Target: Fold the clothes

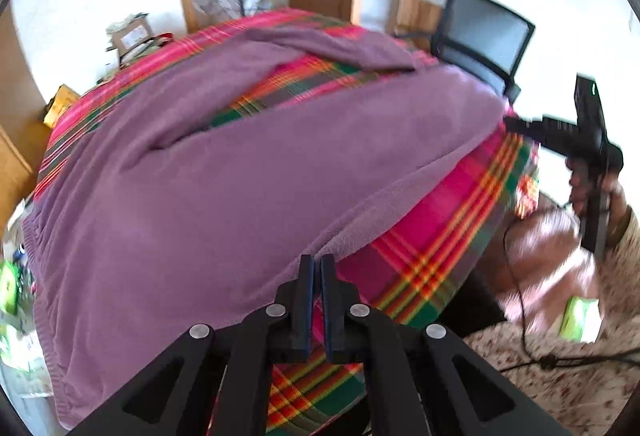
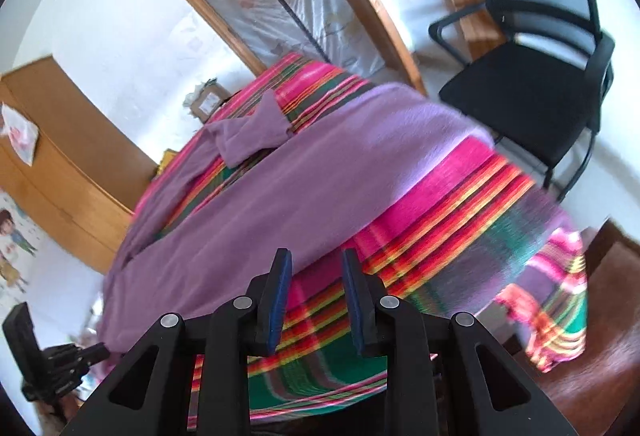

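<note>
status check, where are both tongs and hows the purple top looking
Left tongs shut at the near hem, grip unclear. Right tongs open, empty, short of the hem. Purple top spread on the plaid cloth, one sleeve folded over. Nothing in the way.

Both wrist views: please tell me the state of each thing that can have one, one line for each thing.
Purple garment: spread flat on the plaid cloth, one sleeve folded across, not yet folded up.
Plaid cloth: spread under the garment, edge hanging down.
Left gripper: shut, at the garment's near edge; grip on fabric cannot be told.
Right gripper: open, empty, above the cloth.
Door: open.
Chair: upright, seat bare.
</note>
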### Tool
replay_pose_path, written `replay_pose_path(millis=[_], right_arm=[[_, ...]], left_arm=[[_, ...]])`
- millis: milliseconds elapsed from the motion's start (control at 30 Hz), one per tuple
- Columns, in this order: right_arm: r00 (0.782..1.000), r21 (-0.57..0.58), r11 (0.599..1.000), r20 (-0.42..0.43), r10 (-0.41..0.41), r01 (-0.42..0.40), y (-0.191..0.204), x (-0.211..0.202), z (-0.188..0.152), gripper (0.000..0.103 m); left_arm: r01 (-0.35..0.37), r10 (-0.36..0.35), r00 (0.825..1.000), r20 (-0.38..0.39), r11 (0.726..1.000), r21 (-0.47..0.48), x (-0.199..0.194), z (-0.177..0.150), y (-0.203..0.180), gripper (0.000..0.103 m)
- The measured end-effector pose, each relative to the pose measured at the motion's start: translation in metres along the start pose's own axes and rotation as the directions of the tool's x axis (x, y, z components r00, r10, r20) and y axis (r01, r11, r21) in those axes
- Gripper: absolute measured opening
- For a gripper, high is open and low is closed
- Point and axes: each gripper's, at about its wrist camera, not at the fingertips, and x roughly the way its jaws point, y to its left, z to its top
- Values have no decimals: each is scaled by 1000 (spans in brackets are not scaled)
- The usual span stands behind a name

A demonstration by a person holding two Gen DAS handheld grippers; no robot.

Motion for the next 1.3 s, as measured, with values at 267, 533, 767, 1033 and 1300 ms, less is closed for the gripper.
replay_pose_path(millis=[267,533,767,1033,1300], right_arm=[[989,191,971,14,144,-144,-15,10,13,44],[995,252,963,11,98,-97,-17,15,29,46],[1000,207,978,-6,-11,12,-16,22,36,19],[993,148,989,115,-5,-12,-13,-18,35,3],[991,153,982,57,-118,108,-22,-2,19,3]], left_arm=[[25,-20,999,49,995,-101,-11,11,17,3],[38,-31,997,70,994,-104,-18,7,16,3],[51,-44,997,68,994,-95,-19,2,13,3],[68,-67,998,20,996,-62,-10,-10,2,3],[61,-63,997,-37,998,-31,4,-22,-8,4]])
